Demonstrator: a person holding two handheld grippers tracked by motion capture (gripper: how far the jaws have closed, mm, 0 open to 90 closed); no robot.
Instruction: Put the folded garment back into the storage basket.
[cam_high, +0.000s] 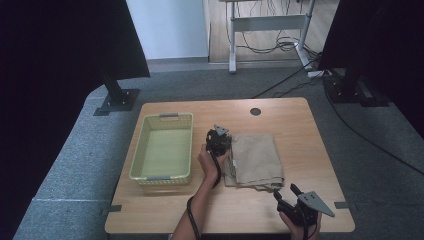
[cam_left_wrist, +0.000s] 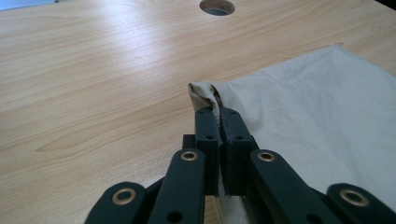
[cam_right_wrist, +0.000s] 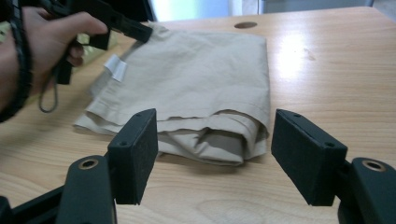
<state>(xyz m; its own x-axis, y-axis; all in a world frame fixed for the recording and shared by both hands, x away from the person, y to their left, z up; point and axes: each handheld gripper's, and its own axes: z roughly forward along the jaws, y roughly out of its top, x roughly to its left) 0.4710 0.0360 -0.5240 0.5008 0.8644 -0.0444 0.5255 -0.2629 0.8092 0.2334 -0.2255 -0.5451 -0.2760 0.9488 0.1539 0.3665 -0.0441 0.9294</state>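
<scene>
A folded beige cloth (cam_high: 255, 159) lies in the middle of the wooden table (cam_high: 290, 115). My left gripper (cam_high: 220, 139) is at the cloth's far left corner, and its jaws are shut on that corner of the cloth (cam_left_wrist: 205, 93). My right gripper (cam_high: 286, 194) stands open at the near right, just short of the cloth's near edge; the folded near edge (cam_right_wrist: 210, 135) lies ahead of its jaws, with nothing between them. The left gripper (cam_right_wrist: 140, 32) also shows in the right gripper view, pinching the far corner. A small white label (cam_right_wrist: 116, 67) sticks out on the cloth's left side.
A pale green plastic basket (cam_high: 164, 149) stands empty on the left half of the table, close to my left hand. A round cable hole (cam_high: 255, 111) sits near the far edge. Bare table top lies to the right of the cloth.
</scene>
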